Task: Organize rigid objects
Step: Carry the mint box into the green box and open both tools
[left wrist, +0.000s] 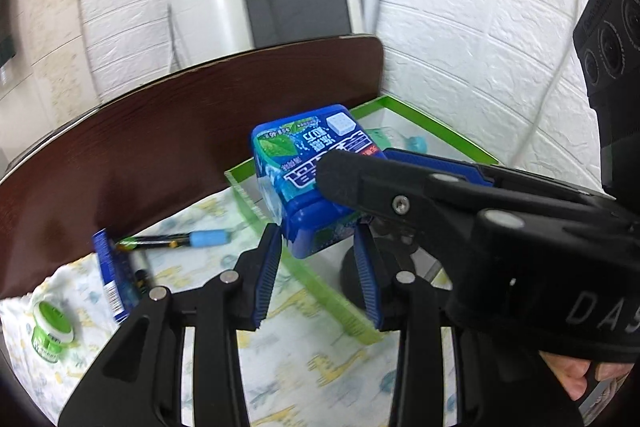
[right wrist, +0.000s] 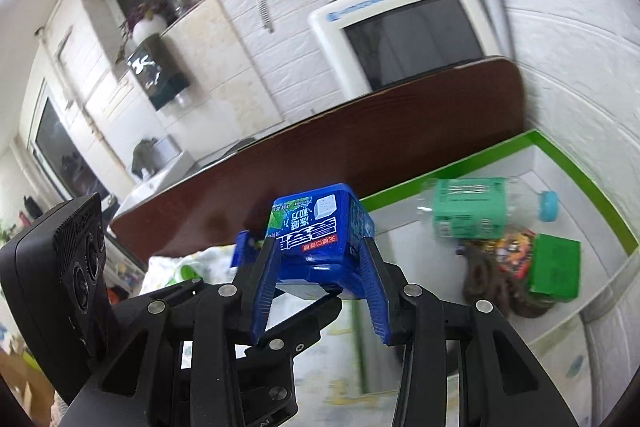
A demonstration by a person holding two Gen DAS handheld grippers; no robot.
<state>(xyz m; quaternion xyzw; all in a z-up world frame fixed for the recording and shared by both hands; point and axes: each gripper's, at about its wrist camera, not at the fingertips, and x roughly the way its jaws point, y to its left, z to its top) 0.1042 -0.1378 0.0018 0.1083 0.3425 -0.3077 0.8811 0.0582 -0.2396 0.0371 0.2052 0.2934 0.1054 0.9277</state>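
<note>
Two claws are seen clamped on one blue gum container, the left claw at its lower end and the right claw across its sides, each at a narrow gap filled by the container. The container is held in the air above the near edge of a green-rimmed tray, over a patterned cloth on the tabletop. A slip could be caused by the smooth plastic sides if one claw is released before the other is steadied, and the tray's thin wall could be struck on the way down. The container's long axis is tilted, its printed lid end pointing up and away toward a dark wooden board. A bottle and a green box are already lying in the tray.
</note>
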